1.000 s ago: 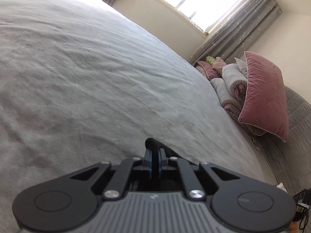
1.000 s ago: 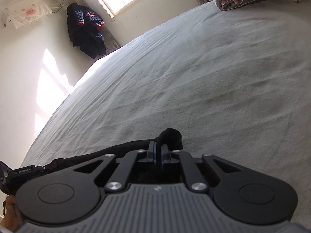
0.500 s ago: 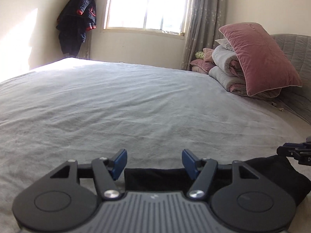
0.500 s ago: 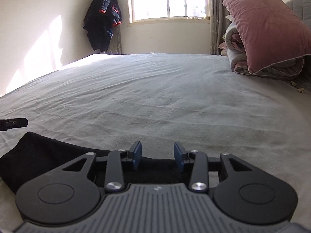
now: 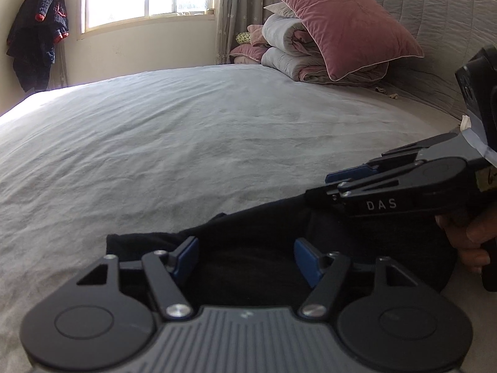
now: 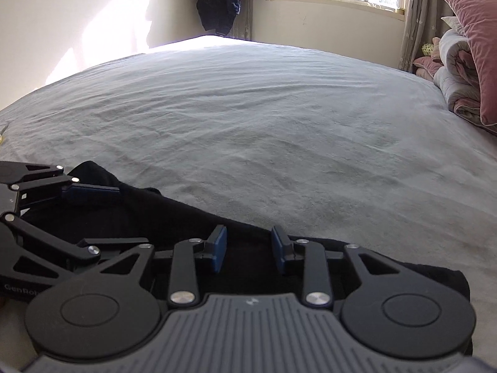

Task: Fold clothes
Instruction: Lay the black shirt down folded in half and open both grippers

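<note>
One second ago both my claws are clenched on a pinch of the black garment (image 5: 264, 248) and rolled sideways; now both are level and have let go. My left claw (image 5: 243, 259) is released with its jaws opening wide, and the dark cloth lies under and between the blue pads (image 5: 184, 256) without being pressed. My right claw (image 6: 248, 250) is also released, but its jaws are closing a little, with the cloth only below the gap, not gripped. In the left view the right claw comes in from 3 o'clock just above the garment, a hand (image 5: 472, 239) on its handle. I judge that one fold is just laid down, and the next step is a new grasp on an edge. The garment sits at the near edge of the bed (image 5: 186, 143), at 6 o'clock in both views; it is a soft, matte, thick-looking fabric, in a long flat band with a rounded end. The bed cover is pale grey, slightly fuzzy, with fine shallow wrinkles. At 1 o'clock in the left view a pink velvet pillow (image 5: 338, 21) leans on rolled quilts (image 5: 289, 46), and a dark jacket (image 5: 37, 31) hangs at 10 o'clock.
</note>
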A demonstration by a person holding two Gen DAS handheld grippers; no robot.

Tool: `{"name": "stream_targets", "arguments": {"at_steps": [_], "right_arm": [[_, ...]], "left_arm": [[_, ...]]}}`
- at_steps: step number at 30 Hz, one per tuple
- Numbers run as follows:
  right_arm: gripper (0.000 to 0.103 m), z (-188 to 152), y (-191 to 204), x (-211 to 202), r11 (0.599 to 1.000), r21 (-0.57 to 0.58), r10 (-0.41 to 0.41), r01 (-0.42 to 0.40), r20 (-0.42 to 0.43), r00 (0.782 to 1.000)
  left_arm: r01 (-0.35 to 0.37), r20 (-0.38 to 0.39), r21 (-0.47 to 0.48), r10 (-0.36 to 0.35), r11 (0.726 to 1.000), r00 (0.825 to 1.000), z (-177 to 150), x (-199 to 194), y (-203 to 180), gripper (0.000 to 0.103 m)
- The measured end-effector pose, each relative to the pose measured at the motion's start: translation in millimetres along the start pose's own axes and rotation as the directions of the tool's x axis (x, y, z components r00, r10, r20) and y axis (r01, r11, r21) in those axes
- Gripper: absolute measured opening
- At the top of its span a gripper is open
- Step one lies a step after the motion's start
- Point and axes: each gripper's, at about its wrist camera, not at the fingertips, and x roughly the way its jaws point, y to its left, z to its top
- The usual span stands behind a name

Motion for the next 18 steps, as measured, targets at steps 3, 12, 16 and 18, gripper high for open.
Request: {"name": "stream_targets", "arguments": {"at_steps": [3, 12, 16, 18], "right_arm": [[0.032, 9, -13, 8, 0.994, 0.109, -0.019, 0.021, -0.019, 1.0], [0.039, -24, -24, -41, 0.998, 0.03, -0.057, 0.056, 0.043, 0.997], [0.042, -45, -49, -59, 0.993, 0.034, -0.115, 0.114, 0.037, 0.993], [0.042, -45, -61, -72, 0.986, 0.089, -0.144, 0.139, 0.043, 0.989]], "left_arm": [[-0.003, 0.007, 0.021, 0.003, 1.0, 1.0, 2, -9, -1, 0.071], [-0.067, 0.026, -0.045, 0.068, 0.997, 0.997, -8, -27, 27, 0.071], [-0.095, 0.016, -0.06, 0.096, 0.994, 0.995, -9, -36, 38, 0.071], [-0.104, 0.01, -0.06, 0.105, 0.993, 0.994, -4, -41, 40, 0.072]]}}
